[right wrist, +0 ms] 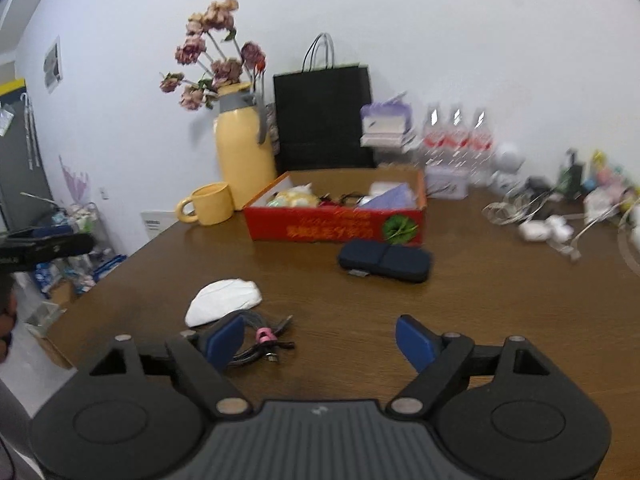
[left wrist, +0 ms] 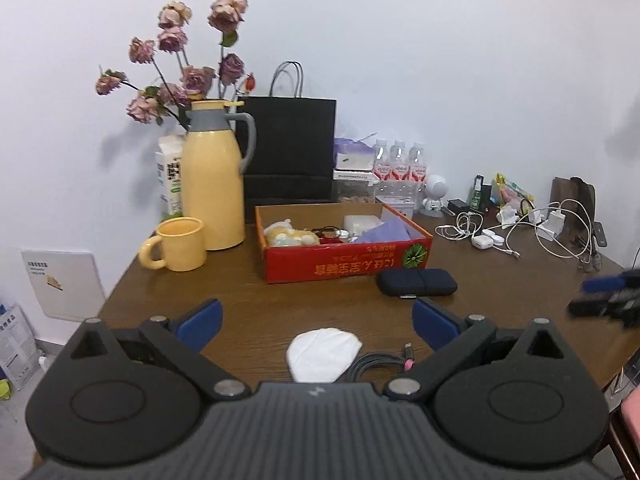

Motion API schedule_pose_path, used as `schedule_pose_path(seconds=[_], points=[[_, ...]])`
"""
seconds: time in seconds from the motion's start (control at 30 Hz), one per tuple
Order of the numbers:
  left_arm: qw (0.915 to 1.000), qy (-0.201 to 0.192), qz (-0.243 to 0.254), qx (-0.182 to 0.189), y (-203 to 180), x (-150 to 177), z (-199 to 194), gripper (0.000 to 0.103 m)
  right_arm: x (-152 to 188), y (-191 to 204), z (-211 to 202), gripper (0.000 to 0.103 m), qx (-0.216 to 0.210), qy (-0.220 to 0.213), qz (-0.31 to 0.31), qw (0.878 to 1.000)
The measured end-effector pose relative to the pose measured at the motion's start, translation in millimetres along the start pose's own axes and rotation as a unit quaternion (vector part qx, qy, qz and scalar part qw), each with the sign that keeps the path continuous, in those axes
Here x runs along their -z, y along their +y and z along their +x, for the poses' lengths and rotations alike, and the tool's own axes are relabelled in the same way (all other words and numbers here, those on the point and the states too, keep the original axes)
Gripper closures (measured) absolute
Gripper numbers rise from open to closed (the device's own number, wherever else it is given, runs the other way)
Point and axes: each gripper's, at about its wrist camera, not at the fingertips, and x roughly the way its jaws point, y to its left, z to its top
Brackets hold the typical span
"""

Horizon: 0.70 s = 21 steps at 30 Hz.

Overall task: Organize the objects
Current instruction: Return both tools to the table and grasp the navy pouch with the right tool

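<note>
A red cardboard box (left wrist: 348,268) (right wrist: 332,228) holding several small items stands mid-table. A dark blue zip case (left wrist: 416,282) (right wrist: 385,260) lies just in front of it. A white face mask (left wrist: 322,354) (right wrist: 224,300) and a coiled black cable with a pink tie (left wrist: 380,360) (right wrist: 260,340) lie near the front edge. My left gripper (left wrist: 318,322) is open and empty above the mask. My right gripper (right wrist: 320,340) is open and empty, its left finger over the cable. The right gripper shows blurred at the left wrist view's right edge (left wrist: 608,296).
A yellow mug (left wrist: 176,244) (right wrist: 208,204), a yellow jug (left wrist: 214,176) (right wrist: 244,144) of dried roses and a black paper bag (left wrist: 290,152) (right wrist: 324,116) stand at the back. Water bottles (left wrist: 400,164), white cables (left wrist: 520,228) and small gadgets crowd the back right.
</note>
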Motion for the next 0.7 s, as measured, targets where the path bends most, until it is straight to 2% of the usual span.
schedule_pose_path(seconds=[0.1,0.2,0.27,0.33,0.37,0.47,0.57,0.7], points=[[0.9999,0.000,-0.012,0.001,11,5,-2,0.000,-11,0,-20,0.015,0.024,-0.025,-0.016,0.999],[0.9975,0.038,-0.056,0.023,13,17,29,0.000,-17,-4,-7,0.012,0.024,-0.035,-0.015,0.999],[0.9944,0.067,-0.059,0.056,6,19,62,0.000,-19,-12,24,0.012,-0.005,-0.031,-0.005,0.999],[0.9938,0.069,-0.047,0.074,-2,11,91,0.000,-24,-28,70,0.013,-0.045,-0.014,0.012,0.999],[0.9930,0.075,-0.043,0.080,-6,3,109,0.000,-29,-38,95,0.013,-0.038,-0.001,0.028,0.999],[0.9905,0.105,-0.038,0.080,-23,-15,168,0.000,-42,-67,156,0.018,0.020,0.031,0.073,0.997],[0.9870,0.135,-0.016,0.086,-47,-27,238,0.000,-49,-94,205,0.025,0.028,0.041,0.104,0.993],[0.9803,0.167,-0.020,0.103,-72,-29,319,0.004,-51,-113,255,0.032,0.042,0.055,0.116,0.991]])
